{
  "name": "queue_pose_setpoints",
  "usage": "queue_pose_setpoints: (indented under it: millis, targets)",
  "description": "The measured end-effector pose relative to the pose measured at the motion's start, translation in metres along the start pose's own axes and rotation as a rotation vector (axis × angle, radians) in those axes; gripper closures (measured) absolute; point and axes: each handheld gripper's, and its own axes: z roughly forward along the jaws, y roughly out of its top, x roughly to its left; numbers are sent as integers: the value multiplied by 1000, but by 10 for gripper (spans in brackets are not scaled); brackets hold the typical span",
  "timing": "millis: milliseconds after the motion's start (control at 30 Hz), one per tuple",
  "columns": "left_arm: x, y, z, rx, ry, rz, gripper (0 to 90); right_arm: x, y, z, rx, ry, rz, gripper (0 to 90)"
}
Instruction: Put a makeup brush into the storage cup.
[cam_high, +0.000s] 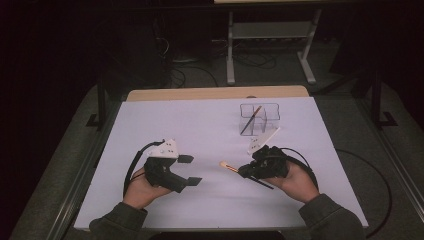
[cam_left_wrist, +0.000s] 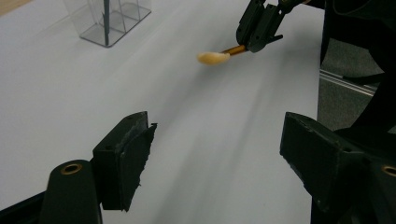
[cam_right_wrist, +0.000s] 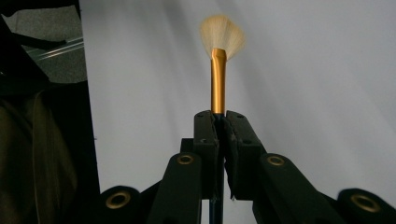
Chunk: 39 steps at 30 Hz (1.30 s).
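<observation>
A fan brush (cam_right_wrist: 218, 70) with a gold ferrule and pale bristles sticks out from my right gripper (cam_right_wrist: 217, 116), whose jaws are shut on its handle. In the high view that right gripper (cam_high: 245, 171) holds the brush (cam_high: 227, 165) pointing left, low over the white table, its dark handle end trailing behind the hand. My left gripper (cam_high: 189, 170) rests at the left of the table, jaws wide open and empty. From the left gripper view the brush tip (cam_left_wrist: 213, 57) hovers ahead, beyond the gripper's open span (cam_left_wrist: 217, 154).
A clear divided organiser (cam_high: 259, 118) stands at the back right of the white table (cam_high: 200, 125), with a dark brush (cam_high: 250, 120) leaning in it. The organiser (cam_left_wrist: 109, 21) also appears at the top left of the left gripper view. Floor and a metal frame (cam_high: 270, 30) lie beyond.
</observation>
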Motion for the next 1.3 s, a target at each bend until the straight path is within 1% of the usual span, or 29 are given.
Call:
queue_pose_setpoints:
  millis: [100, 200, 267, 367, 400, 467, 500, 533, 700, 733, 767, 800, 867, 900, 933, 967, 1000, 1033, 1133, 1200, 1233, 1267, 1300]
  targets:
    - [0, 4, 3, 8, -12, 6, 240, 4, 5, 0, -4, 7, -20, 832]
    - [-1, 8, 6, 9, -24, 10, 241, 8, 10, 0, 1, 25, -37, 832]
    - [-2, 11, 8, 12, -30, 19, 242, 10, 12, 0, -1, 28, -47, 832]
    - [-3, 14, 10, 15, -40, 23, 244, 13, 14, 2, -2, 43, -59, 832]
    - [-3, 15, 11, 16, -43, 31, 244, 15, 16, 3, -3, 53, -68, 832]
    - [-4, 17, 13, 18, -49, 28, 244, 16, 16, 3, 0, 50, -75, 832]
    - [-3, 18, 13, 22, -55, 38, 243, 17, 17, 3, -1, 54, -76, 832]
    - [-4, 18, 14, 20, -61, 30, 244, 17, 17, 3, -3, 55, -81, 832]
    - [-5, 22, 19, 34, -84, 42, 254, 20, 19, 4, -5, 64, -90, 832]
    - [-5, 22, 20, 37, -91, 37, 257, 20, 20, 4, -7, 66, -93, 832]
    - [-5, 23, 20, 41, -94, 44, 261, 21, 20, 4, -9, 68, -94, 832]
    - [-5, 23, 21, 45, -99, 43, 265, 21, 20, 4, -9, 69, -95, 832]
    - [-6, 25, 22, 54, -106, 58, 277, 22, 21, 4, -9, 70, -104, 832]
    - [-7, 25, 23, 52, -111, 53, 290, 22, 22, 4, -13, 72, -112, 832]
    - [-6, 26, 23, 61, -116, 58, 290, 22, 22, 4, -13, 72, -112, 832]
    - [-7, 27, 25, 57, -119, 55, 297, 22, 22, 4, -15, 73, -112, 832]
    - [-7, 27, 25, 65, -123, 69, 310, 23, 22, 4, -16, 78, -113, 832]
    - [-8, 28, 26, 63, -132, 63, 320, 23, 22, 4, -17, 81, -111, 832]
    - [-9, 32, 29, 77, -146, 77, 343, 24, 23, 4, -23, 88, -122, 832]
    - [-9, 33, 31, 83, -163, 88, 366, 26, 23, 4, -23, 96, -122, 832]
    - [-9, 33, 32, 84, -170, 83, 379, 26, 23, 4, -24, 100, -122, 832]
    - [-8, 34, 33, 87, -169, 88, 383, 26, 23, 4, -25, 106, -124, 832]
    - [-8, 34, 34, 89, -176, 81, 382, 27, 24, 4, -24, 103, -127, 832]
